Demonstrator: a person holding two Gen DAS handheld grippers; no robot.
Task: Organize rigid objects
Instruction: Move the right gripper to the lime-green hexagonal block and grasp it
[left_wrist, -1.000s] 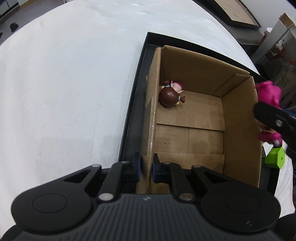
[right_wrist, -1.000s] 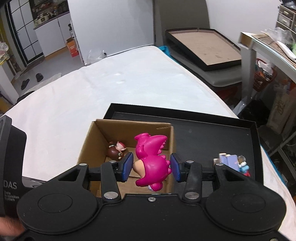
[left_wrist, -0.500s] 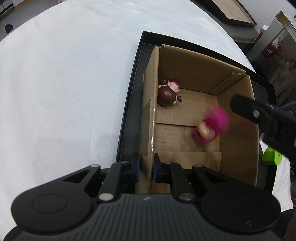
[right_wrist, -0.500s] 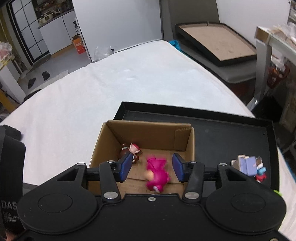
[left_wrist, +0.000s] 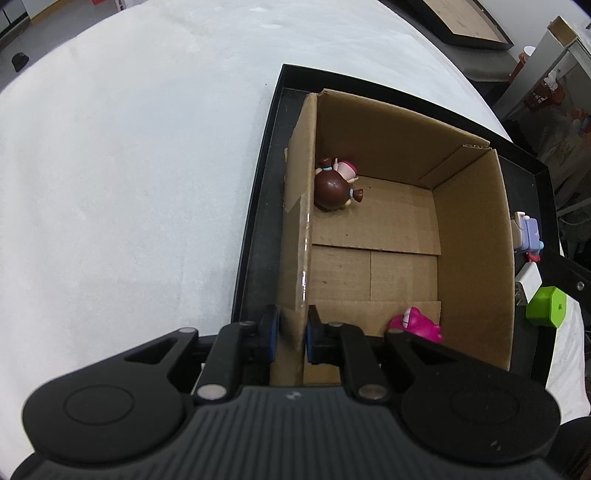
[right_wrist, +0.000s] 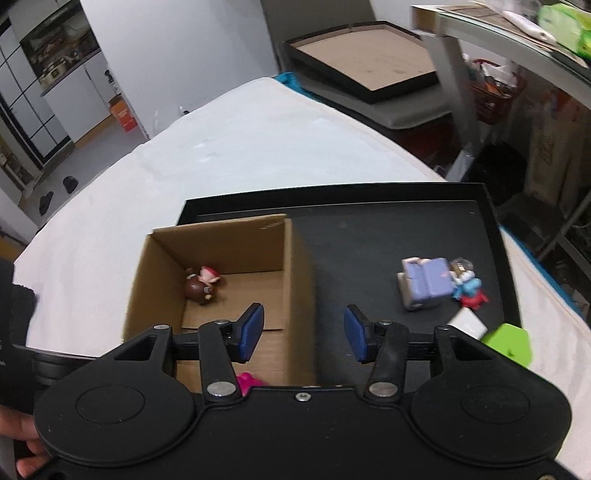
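An open cardboard box (left_wrist: 469, 236) (right_wrist: 291, 266) stands in a black tray (left_wrist: 258, 206) (right_wrist: 369, 229). Inside lie a brown-haired doll figure (left_wrist: 334, 186) (right_wrist: 201, 284) at the far left corner and a pink toy (left_wrist: 417, 326) (right_wrist: 247, 382) at the near side. My left gripper (left_wrist: 290, 334) is shut on the box's left wall. My right gripper (right_wrist: 303, 332) is open and empty, above the box's right wall. On the tray to the right of the box lie a purple-and-white toy (right_wrist: 424, 282) (left_wrist: 526, 230), a small blue-and-red figure (right_wrist: 469, 291), a white block (right_wrist: 467, 323) (left_wrist: 528, 282) and a green block (right_wrist: 511, 343) (left_wrist: 546, 306).
The tray sits on a table with a white cloth (left_wrist: 129, 166) (right_wrist: 240, 147). Beyond the table stands another black tray with a brown base (right_wrist: 365, 64). A metal shelf unit (right_wrist: 517, 74) is at the right.
My right gripper let go of the pink toy, which fell into the box and came to rest at its near side. The right gripper opened wider and swung right. The left gripper kept its hold.
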